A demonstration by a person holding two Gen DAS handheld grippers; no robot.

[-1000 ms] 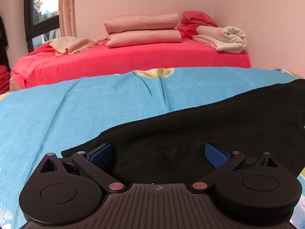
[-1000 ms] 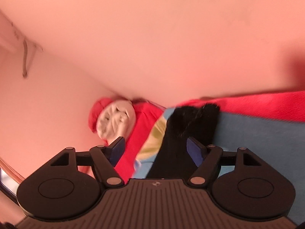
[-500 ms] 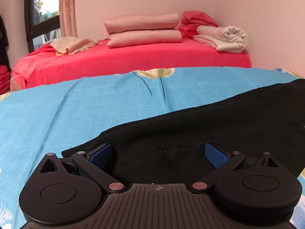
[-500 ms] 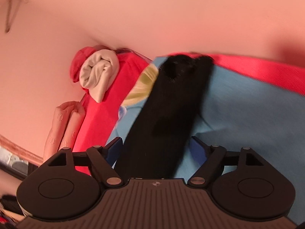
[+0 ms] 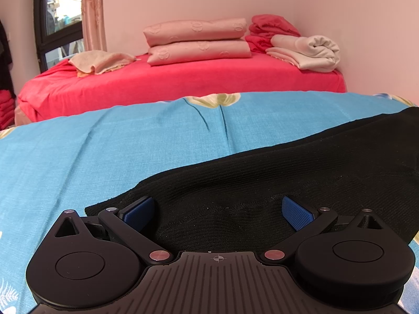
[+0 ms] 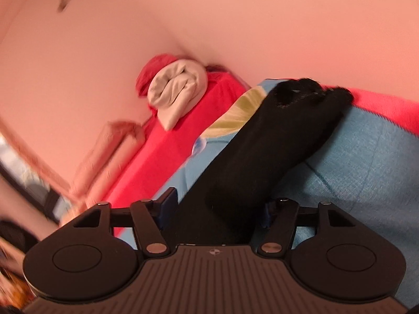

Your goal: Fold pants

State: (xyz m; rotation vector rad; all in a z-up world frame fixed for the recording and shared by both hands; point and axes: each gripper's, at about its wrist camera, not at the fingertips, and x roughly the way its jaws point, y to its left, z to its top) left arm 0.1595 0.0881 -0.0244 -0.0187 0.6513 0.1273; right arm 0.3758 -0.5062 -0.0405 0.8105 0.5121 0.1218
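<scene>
The left gripper (image 5: 219,210) sits low over a bed, its two blue-padded fingers (image 5: 297,212) spread wide apart. The end of a pair of black pants (image 5: 275,180) lies flat between and beneath them, with nothing pinched. The pants stretch away from this gripper toward the right edge of the bed, resting on a bright blue sheet (image 5: 104,151) with a pale flower print near its far edge.

The right gripper (image 6: 214,210) is tilted steeply, so its view leans to one side. Its fingers (image 6: 167,201) are also apart, though closer together than the left pair, and a band of the black pants (image 6: 262,157) runs between them. The fabric fills most of the gap, but whether the pads press on it cannot be told, as the right pad is mostly hidden behind the cloth. From here the pants run away across the blue sheet (image 6: 366,157) to the bed's far edge, where the two leg ends lie bunched side by side.

Beyond the blue bed stands a second bed with a red sheet (image 5: 183,83). On it, two pink pillows (image 5: 196,41) are stacked at the back against a pink wall (image 5: 353,13). A cream blanket (image 5: 309,51) is rolled in the right back corner, with folded red cloth (image 5: 269,26) behind it. A beige towel (image 5: 102,61) lies crumpled near the left edge. A dark-framed window (image 5: 57,18) and a pink curtain (image 5: 91,10) stand at the far left.
</scene>
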